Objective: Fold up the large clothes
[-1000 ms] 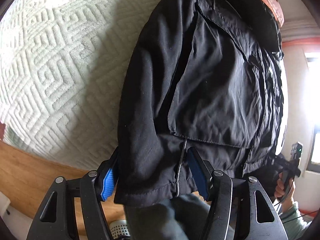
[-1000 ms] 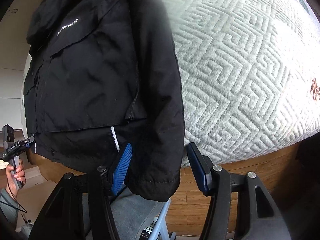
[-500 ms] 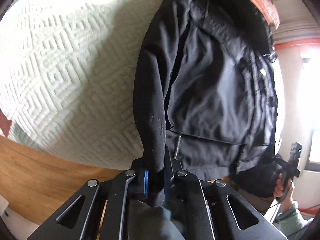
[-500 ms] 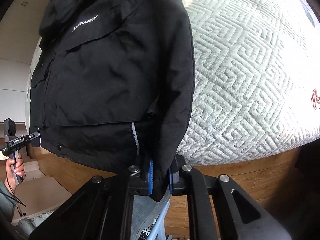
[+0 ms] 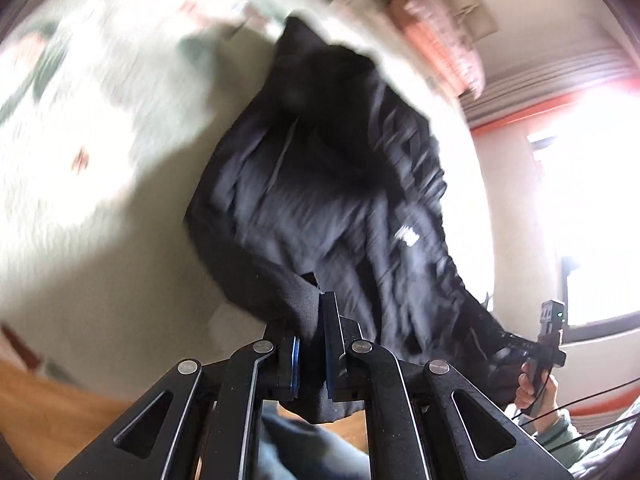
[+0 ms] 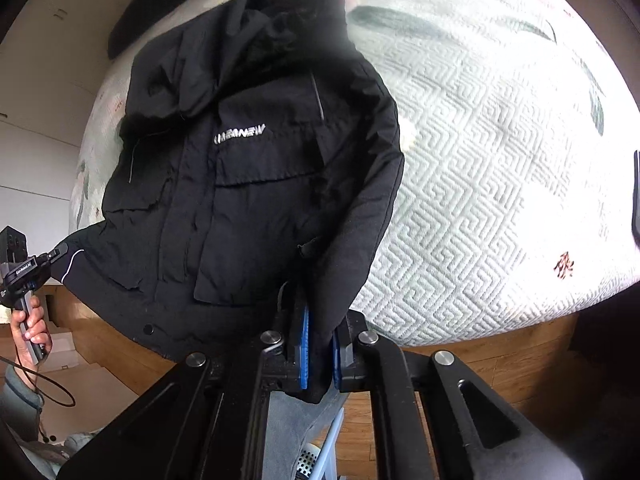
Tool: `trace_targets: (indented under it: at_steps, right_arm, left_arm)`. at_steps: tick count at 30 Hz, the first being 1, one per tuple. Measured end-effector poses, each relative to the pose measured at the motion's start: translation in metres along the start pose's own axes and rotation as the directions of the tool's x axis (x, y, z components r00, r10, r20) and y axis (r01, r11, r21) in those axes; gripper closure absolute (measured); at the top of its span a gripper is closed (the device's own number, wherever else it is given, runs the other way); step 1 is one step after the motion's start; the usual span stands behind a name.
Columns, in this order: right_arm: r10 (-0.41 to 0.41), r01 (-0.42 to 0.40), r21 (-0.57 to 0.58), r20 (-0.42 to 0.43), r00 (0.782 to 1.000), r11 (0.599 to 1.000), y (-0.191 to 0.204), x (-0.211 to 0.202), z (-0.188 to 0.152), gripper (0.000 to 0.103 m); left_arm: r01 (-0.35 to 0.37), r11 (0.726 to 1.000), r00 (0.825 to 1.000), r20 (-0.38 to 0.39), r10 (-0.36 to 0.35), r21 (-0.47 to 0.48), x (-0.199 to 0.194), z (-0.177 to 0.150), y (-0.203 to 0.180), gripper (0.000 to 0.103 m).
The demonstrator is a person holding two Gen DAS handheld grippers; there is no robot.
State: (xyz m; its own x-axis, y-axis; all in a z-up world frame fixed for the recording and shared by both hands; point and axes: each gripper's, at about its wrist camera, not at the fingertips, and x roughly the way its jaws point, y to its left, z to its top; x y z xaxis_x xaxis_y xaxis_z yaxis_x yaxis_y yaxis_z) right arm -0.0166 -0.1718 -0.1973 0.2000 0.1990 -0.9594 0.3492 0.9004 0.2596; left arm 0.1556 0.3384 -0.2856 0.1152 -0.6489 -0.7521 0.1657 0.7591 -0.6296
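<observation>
A large black hooded jacket (image 6: 248, 200) with a white chest logo lies front up on a pale green quilted bed (image 6: 480, 160). Its lower part is lifted off the bed's near edge. My right gripper (image 6: 319, 350) is shut on the cuff of one sleeve. My left gripper (image 5: 310, 350) is shut on the other sleeve's cuff; the jacket (image 5: 340, 200) is blurred in the left wrist view. Each gripper also shows in the other's view, held in a hand: the left one (image 6: 24, 276), the right one (image 5: 548, 344).
The bed (image 5: 100, 160) fills most of both views, with a wooden frame edge and wood floor (image 6: 460, 380) below. A dark garment (image 6: 160, 4) lies at the bed's far side. A bright window (image 5: 592, 220) is at the right. My jeans-clad legs are under the grippers.
Both grippers went from open around the sleeve cuffs to shut on them, then rose and tilted. The jacket's lower part has lifted and more of the bed shows.
</observation>
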Motion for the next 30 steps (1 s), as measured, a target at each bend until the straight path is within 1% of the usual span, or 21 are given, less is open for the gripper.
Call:
trace_targets:
  at_steps: [2,4,7,10,13,14,15,16,18,19,20,21,23,24,25,26,28,29,30]
  right_arm:
    - [-0.005,0.006,-0.016,0.024,1.0,1.0,0.007,-0.02,0.023,0.093]
    - [0.002,-0.001,-0.022,0.044,0.999,1.0,0.002,-0.041,0.051,0.093]
    - [0.031,-0.031,-0.001,0.062,0.998,1.0,-0.001,-0.064,0.095,0.093]
    - [0.058,-0.06,0.015,0.093,0.994,0.998,-0.01,-0.081,0.152,0.093]
    - [0.108,-0.114,0.04,0.123,0.986,0.993,-0.022,-0.09,0.219,0.093]
    - [0.128,-0.135,0.049,0.132,0.983,0.99,-0.027,-0.089,0.24,0.093]
    - [0.145,-0.154,0.055,0.133,0.98,0.987,-0.032,-0.087,0.264,0.092]
    - [0.158,-0.167,0.066,0.131,0.979,0.984,-0.037,-0.082,0.287,0.092]
    - [0.169,-0.179,0.075,0.116,0.979,0.981,-0.042,-0.066,0.328,0.09]
    - [0.17,-0.176,0.069,0.09,0.981,0.982,-0.046,-0.052,0.345,0.089]
    - [0.173,-0.177,0.073,0.065,0.983,0.981,-0.049,-0.038,0.361,0.089]
    - [0.185,-0.188,0.075,0.042,0.982,0.979,-0.053,-0.026,0.372,0.089]
    - [0.211,-0.208,0.087,-0.028,0.977,0.974,-0.061,0.007,0.394,0.086]
    - [0.236,-0.229,0.099,-0.058,0.97,0.968,-0.066,0.023,0.398,0.085]
    - [0.263,-0.254,0.11,-0.08,0.961,0.961,-0.072,0.031,0.399,0.084]
    - [0.289,-0.276,0.121,-0.101,0.952,0.954,-0.077,0.037,0.402,0.083]
    - [0.341,-0.325,0.132,-0.129,0.931,0.937,-0.083,0.037,0.402,0.083]
    - [0.381,-0.361,0.146,-0.143,0.914,0.921,-0.086,0.036,0.404,0.082]
    - [0.402,-0.381,0.15,-0.154,0.903,0.912,-0.088,0.034,0.405,0.081]
  left_arm:
    - [0.016,0.999,0.999,0.038,-0.017,0.033,-0.011,0.022,-0.012,0.094]
    - [0.031,0.998,0.996,0.083,-0.036,0.057,-0.02,0.044,-0.026,0.094]
    - [0.055,0.995,0.986,0.154,-0.068,0.089,-0.035,0.094,-0.047,0.094]
    - [0.041,0.99,0.976,0.207,-0.069,0.135,-0.036,0.147,-0.069,0.094]
    - [0.019,0.989,0.969,0.24,-0.054,0.146,-0.032,0.201,-0.08,0.093]
    - [-0.001,0.988,0.964,0.262,-0.039,0.152,-0.024,0.225,-0.085,0.093]
    - [-0.012,0.989,0.96,0.277,-0.03,0.148,-0.017,0.243,-0.086,0.093]
    - [-0.009,0.992,0.959,0.281,-0.026,0.123,-0.007,0.263,-0.084,0.092]
    - [0.023,0.999,0.964,0.263,-0.034,0.042,0.015,0.296,-0.069,0.087]
    - [0.042,0.999,0.969,0.243,-0.041,0.001,0.032,0.312,-0.06,0.086]
    - [0.036,0.998,0.977,0.212,-0.025,-0.047,0.054,0.33,-0.048,0.086]
    - [0.026,0.996,0.983,0.185,-0.01,-0.081,0.071,0.34,-0.038,0.086]
    - [-0.006,0.993,0.994,0.104,0.018,-0.119,0.103,0.349,-0.018,0.086]
    - [-0.005,0.991,0.998,0.067,0.014,-0.135,0.113,0.349,-0.007,0.085]
    - [0.011,0.988,0.999,0.043,-0.005,-0.156,0.118,0.35,0.003,0.085]
    - [0.031,0.985,0.999,0.033,-0.026,-0.172,0.118,0.349,0.01,0.085]
    - [0.099,0.974,0.995,0.011,-0.099,-0.203,0.109,0.347,0.023,0.083]
    - [0.117,0.971,0.993,-0.001,-0.119,-0.21,0.103,0.347,0.027,0.08]
    - [0.115,0.971,0.993,-0.012,-0.121,-0.21,0.096,0.348,0.029,0.078]
